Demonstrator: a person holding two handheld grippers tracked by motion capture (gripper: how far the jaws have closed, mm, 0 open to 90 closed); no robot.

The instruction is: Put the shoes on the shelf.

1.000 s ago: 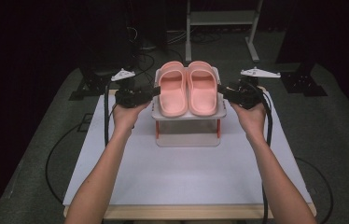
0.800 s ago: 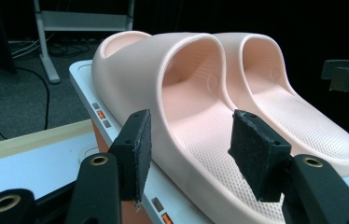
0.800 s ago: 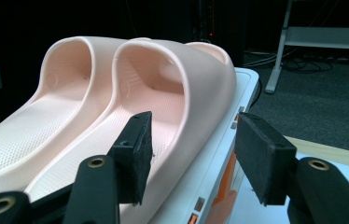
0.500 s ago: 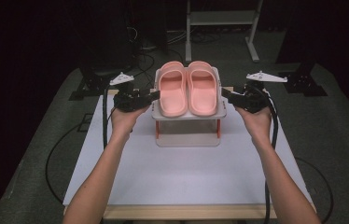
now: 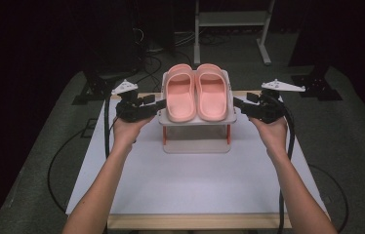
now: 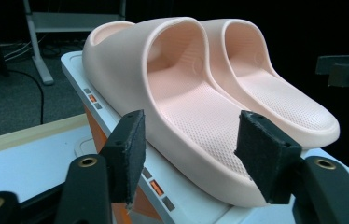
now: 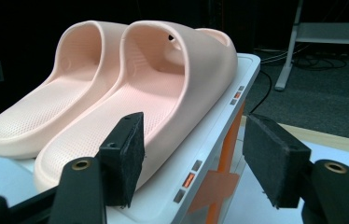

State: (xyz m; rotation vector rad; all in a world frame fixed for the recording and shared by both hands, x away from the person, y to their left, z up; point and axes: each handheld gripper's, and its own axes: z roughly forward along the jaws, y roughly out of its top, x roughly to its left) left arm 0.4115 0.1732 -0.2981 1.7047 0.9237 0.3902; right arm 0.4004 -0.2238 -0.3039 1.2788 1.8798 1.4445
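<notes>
While both tools are flanking the small white rack [image 5: 196, 119] at mid-counter [image 5: 190, 180], I am seeing the pair of pink slippers [image 5: 196, 92] sitting side by side on its top shelf. My left tool [image 5: 160, 104] is standing with its jaws apart, having just been opening, its pads either side of the near slipper's edge without pressing. My right tool [image 5: 238, 102] is likewise gaping, jaws just opening, astride the shelf rim.

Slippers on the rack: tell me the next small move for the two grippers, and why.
Probably draw both grippers back from the rack. The slippers lie side by side on its top shelf, and the left gripper and right gripper have just been opening, with jaws apart and pads pressing nothing.
</notes>
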